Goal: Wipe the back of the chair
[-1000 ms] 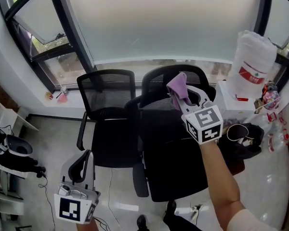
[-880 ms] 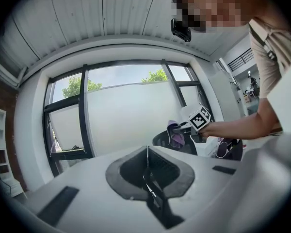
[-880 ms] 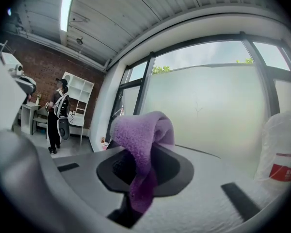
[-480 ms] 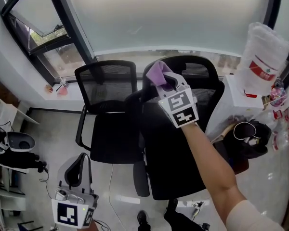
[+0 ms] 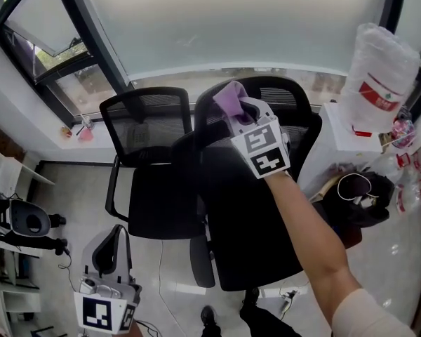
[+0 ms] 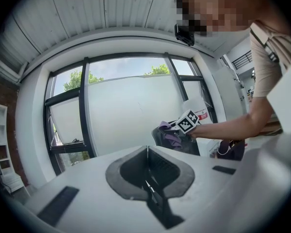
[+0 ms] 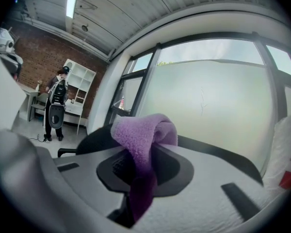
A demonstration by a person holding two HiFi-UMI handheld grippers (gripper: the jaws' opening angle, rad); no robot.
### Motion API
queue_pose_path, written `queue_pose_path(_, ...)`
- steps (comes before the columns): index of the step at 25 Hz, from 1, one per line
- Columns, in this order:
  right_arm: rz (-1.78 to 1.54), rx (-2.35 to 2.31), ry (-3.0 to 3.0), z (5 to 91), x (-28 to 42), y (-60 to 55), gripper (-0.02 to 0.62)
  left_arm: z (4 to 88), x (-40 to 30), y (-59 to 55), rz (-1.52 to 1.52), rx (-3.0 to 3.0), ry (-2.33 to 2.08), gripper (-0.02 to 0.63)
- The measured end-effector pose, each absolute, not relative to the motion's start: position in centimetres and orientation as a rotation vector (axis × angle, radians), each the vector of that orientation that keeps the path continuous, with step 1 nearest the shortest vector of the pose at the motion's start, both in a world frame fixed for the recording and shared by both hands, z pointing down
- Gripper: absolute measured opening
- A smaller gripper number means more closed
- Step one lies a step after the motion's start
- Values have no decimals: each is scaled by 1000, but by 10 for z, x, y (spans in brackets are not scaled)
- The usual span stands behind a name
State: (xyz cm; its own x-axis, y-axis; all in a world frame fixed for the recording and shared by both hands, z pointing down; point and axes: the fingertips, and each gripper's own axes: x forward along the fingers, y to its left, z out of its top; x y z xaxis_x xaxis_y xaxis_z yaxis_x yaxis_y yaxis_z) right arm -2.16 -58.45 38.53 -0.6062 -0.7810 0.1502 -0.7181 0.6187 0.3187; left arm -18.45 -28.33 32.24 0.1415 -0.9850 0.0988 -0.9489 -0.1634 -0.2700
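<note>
My right gripper (image 5: 238,112) is shut on a purple cloth (image 5: 229,97) and holds it against the top edge of the black mesh chair back (image 5: 289,97), near its left end. In the right gripper view the cloth (image 7: 144,139) bulges out between the shut jaws of the right gripper (image 7: 137,173), with the chair's curved top rim (image 7: 218,153) just behind. My left gripper (image 5: 117,239) hangs low at the bottom left, far from the chair, shut with nothing in it. The left gripper view shows the left gripper (image 6: 148,179) with its jaws together and the cloth (image 6: 170,134) far off.
A second black mesh chair (image 5: 144,121) stands close on the left. Tall windows (image 5: 217,27) run behind both. At the right are a plastic-wrapped water jug (image 5: 379,62) on a white cabinet (image 5: 331,142) and a black bag (image 5: 361,195). A person (image 7: 56,106) stands far back.
My right gripper carried the cloth leftward along the chair back's top edge, from about the middle to near the left end. The left gripper stayed low.
</note>
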Motion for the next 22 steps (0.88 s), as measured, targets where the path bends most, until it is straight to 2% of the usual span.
queue_pose_path(8, -236, 1575, -2438, 383, 146, -614, 54, 332, -163, -304, -376, -2316, 1883, 8)
queue_pose_path(17, -240, 1632, -2416, 381, 149, -611, 52, 336, -163, -309, -367, -2336, 1870, 8)
queue_pose_path(22, -208, 1597, -2439, 389, 117, -613, 52, 337, -178, -303, -366, -2322, 1902, 8)
